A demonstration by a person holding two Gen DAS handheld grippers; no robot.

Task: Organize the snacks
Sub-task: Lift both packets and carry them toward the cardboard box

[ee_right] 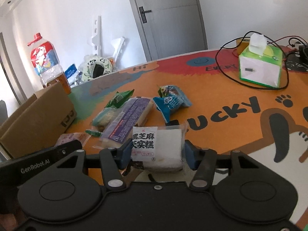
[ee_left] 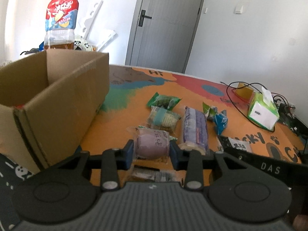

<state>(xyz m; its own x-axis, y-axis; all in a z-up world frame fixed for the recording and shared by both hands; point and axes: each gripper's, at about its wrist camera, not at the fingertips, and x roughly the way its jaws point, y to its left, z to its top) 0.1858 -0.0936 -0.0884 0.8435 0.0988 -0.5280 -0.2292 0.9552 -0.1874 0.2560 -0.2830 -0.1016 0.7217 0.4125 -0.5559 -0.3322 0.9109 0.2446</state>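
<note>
While both tools sat just beside the snack pile, my left gripper [ee_left: 151,152] was clamped on the purple bun packet [ee_left: 152,144], and the cardboard box [ee_left: 57,104] stood close on that hand's left, open side up. My right gripper [ee_right: 156,152] straddled the white sesame cake packet [ee_right: 159,144], pads at its short sides; whether they pressed, I could not tell. I judged the left hand nearer the box.

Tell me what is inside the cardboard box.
Inside the cardboard box only bare brown walls and a small red bit at its near edge show; the near wall hides its floor.
</note>
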